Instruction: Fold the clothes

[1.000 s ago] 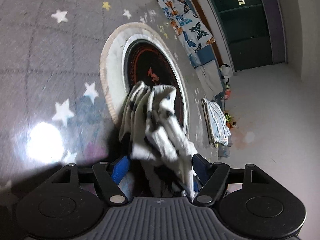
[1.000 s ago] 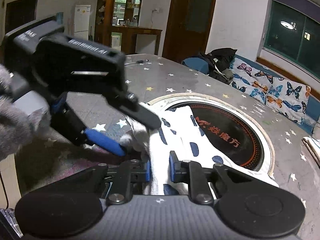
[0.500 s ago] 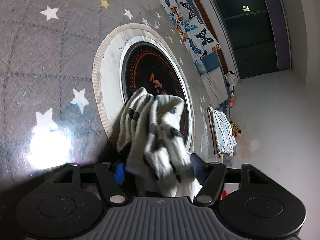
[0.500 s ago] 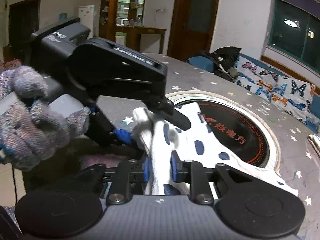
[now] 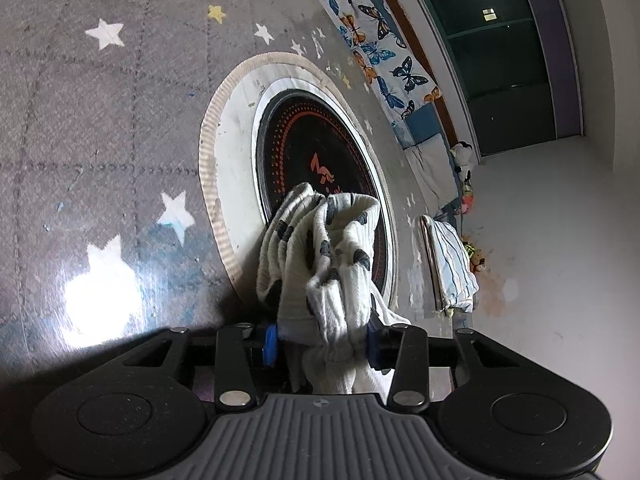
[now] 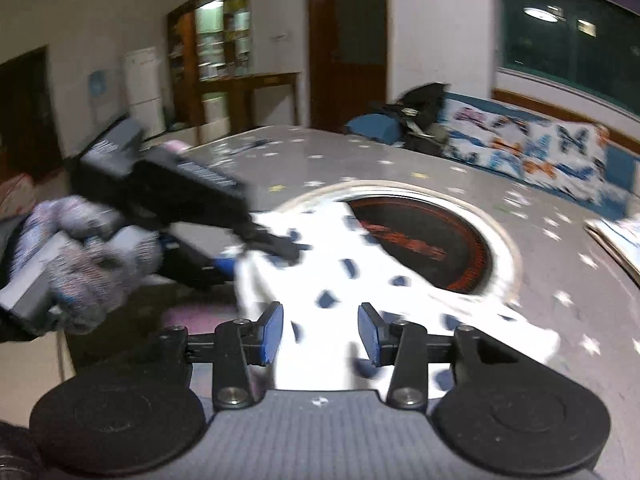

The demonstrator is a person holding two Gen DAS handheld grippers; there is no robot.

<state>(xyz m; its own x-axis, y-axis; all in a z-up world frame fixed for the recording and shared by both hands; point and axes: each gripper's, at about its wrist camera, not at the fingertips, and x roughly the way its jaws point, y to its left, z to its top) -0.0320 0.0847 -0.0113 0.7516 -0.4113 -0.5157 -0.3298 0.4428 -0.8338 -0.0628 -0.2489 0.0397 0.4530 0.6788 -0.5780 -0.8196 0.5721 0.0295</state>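
The right gripper [image 6: 319, 335], clamped on the white navy-spotted knit garment [image 6: 360, 264] half a second earlier, had spread its blue pads apart and let go. The left gripper [image 5: 320, 340] stayed shut on a bunched fold of it, the rest trailing across the grey star-patterned desk [image 5: 100, 128] and its round black inset plate [image 5: 304, 144]. Probably the right was regrasping for the next fold.

Grey star-print tablecloth [image 5: 100, 120] covers table; round black cooktop [image 5: 320, 160] with pale ring set into it. Butterfly-print bench cushion [image 6: 540, 152] along wall beneath dark window [image 6: 568, 44], ceiling lamp reflected in glass. Dark wooden door [image 6: 348, 40] in white wall. White fridge [image 6: 142, 84] beside lit wooden shelf unit [image 6: 216, 52]. Pale floor [image 5: 560, 280].
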